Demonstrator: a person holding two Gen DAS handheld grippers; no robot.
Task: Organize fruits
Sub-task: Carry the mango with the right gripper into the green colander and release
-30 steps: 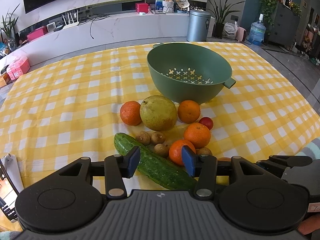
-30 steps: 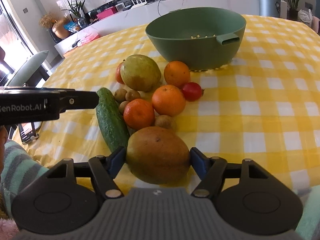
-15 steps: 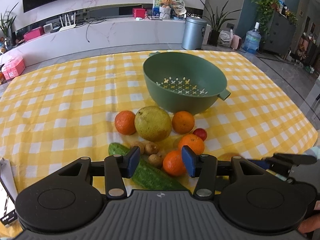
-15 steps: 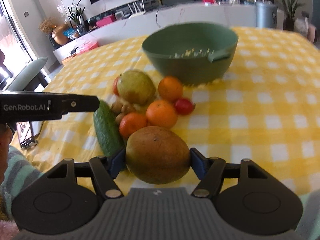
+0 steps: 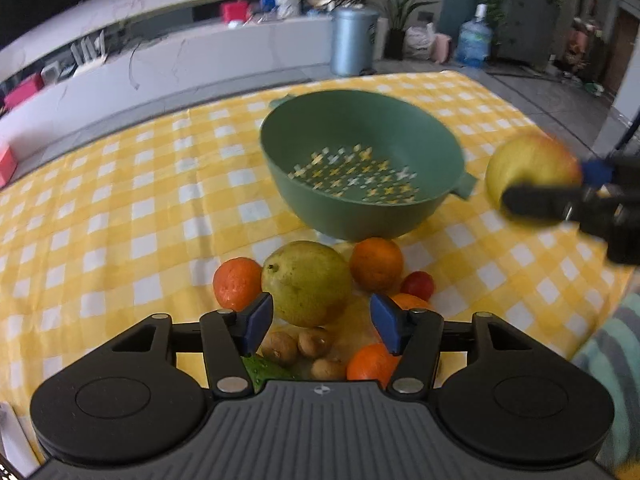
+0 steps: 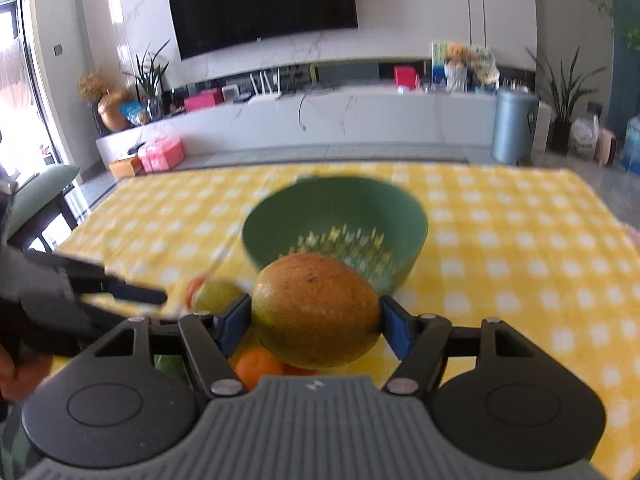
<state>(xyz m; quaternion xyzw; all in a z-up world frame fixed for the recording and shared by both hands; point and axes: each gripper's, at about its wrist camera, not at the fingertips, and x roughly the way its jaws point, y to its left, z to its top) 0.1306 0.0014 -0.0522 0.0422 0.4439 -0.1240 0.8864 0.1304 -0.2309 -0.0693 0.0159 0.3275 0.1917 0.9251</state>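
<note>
Right gripper (image 6: 316,316): 2 blue pads pinching a russet-yellow pear (image 6: 317,310), long axis crosswise between the fingers, held in the air before the green colander (image 6: 334,216). Left gripper (image 5: 321,318): fingers spread, holding nothing, above the fruit pile on the yellow checked cloth (image 5: 120,208), a green pear (image 5: 306,282) lying just ahead, stem end pointing left.

Black television (image 6: 262,6) above long white console (image 6: 320,120).

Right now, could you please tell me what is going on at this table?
A person is sorting fruit into a green colander. The right hand-held gripper is shut on a large brownish pear, carried in the air toward the colander, which looks empty. The left hand-held gripper is open above the pile: a green pear, oranges, small brown fruits.
</note>
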